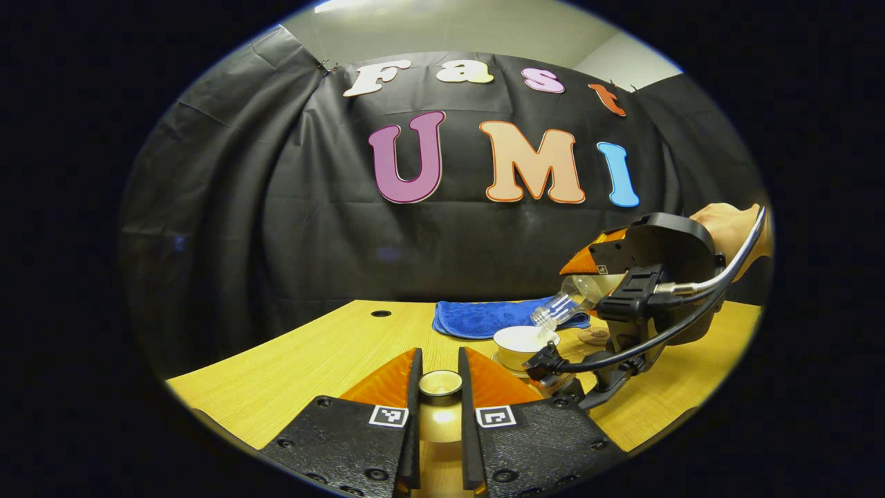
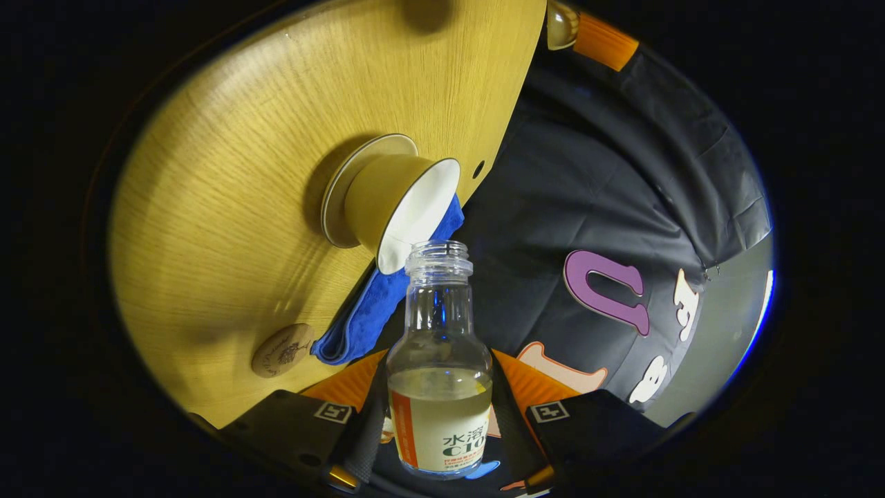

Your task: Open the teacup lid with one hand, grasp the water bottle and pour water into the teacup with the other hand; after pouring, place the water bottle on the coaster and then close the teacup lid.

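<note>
Inventory: 1 water bottle (image 2: 440, 360) clamped in my right gripper (image 2: 438, 408), tilted over 1 teacup (image 2: 401, 204); 1 lid (image 1: 440, 382) pinched in my left gripper (image 1: 440, 387); 1 coaster (image 2: 282, 350) bare, beside 1 blue cloth (image 1: 484, 317).

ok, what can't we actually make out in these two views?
- Water stream: in the left gripper view the water bottle mouth over the teacup is too small to show flow.
- Cup fill level: rim angle hides it in both views.
- Coaster print: too small.
- Lid: left tool fingers cover its sides.
- Right tool grip: bottle hides the contact.
</note>
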`<state>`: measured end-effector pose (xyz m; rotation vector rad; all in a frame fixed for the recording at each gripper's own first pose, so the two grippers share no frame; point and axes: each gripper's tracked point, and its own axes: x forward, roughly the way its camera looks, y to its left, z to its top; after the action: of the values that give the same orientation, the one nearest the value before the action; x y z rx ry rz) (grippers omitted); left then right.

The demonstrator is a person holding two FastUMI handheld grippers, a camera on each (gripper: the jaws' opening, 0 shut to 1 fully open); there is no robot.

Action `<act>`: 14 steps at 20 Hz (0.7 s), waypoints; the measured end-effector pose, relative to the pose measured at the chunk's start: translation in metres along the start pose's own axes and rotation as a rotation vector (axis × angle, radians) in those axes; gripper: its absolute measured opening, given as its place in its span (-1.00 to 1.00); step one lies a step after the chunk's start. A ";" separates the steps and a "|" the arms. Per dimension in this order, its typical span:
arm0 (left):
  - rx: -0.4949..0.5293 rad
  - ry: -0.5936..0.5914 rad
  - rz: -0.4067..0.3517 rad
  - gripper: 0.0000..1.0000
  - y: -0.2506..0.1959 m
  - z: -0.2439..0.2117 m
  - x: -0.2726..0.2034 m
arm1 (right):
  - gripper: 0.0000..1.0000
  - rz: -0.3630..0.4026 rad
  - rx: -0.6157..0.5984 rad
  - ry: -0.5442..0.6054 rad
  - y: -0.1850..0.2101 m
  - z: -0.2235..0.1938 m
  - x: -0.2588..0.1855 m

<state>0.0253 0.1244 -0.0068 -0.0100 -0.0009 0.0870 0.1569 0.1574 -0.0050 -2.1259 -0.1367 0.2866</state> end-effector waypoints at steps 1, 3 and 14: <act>0.000 0.000 0.000 -0.58 0.000 0.000 0.000 | 0.52 0.007 0.019 0.001 0.001 0.000 0.000; 0.000 -0.001 0.000 -0.58 0.001 0.000 0.000 | 0.56 0.021 0.061 -0.001 0.004 0.000 0.000; 0.000 -0.001 0.000 -0.60 0.001 -0.001 -0.001 | 0.58 0.108 0.447 -0.030 0.022 0.007 0.003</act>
<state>0.0240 0.1255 -0.0073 -0.0099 -0.0018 0.0874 0.1574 0.1516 -0.0278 -1.6879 0.0253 0.3750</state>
